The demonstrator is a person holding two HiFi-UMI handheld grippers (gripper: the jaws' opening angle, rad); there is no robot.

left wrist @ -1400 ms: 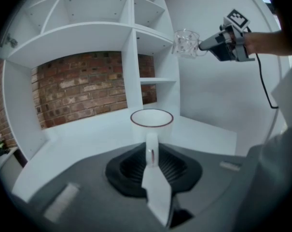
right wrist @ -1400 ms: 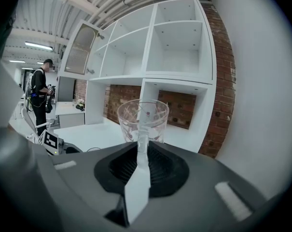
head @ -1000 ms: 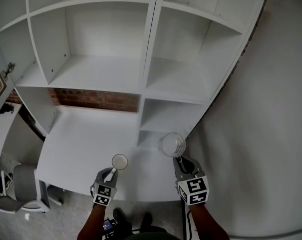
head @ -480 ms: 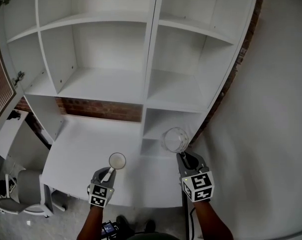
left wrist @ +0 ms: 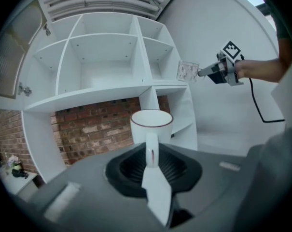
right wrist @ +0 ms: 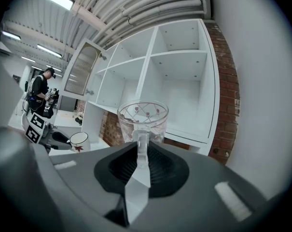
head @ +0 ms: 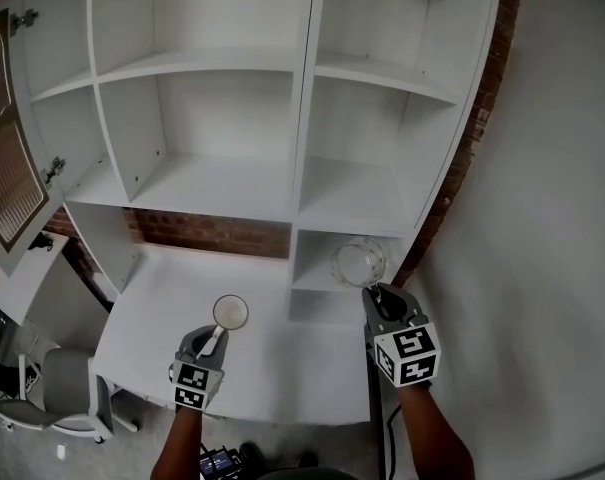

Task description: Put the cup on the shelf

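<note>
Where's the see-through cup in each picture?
Head view: glass cup, right of centre, at the lower right of the shelf unit.
Left gripper view: glass cup, upper right, beside the shelf unit.
Right gripper view: glass cup, centre, handle between the jaws.
Shared landmark: white shelf unit.

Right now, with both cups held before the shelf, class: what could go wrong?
The left gripper holds the white mug, the right gripper the glass cup, each only by a thin handle: either might swivel or slip. The glass cup could also knock the shelf edge going in.
</note>
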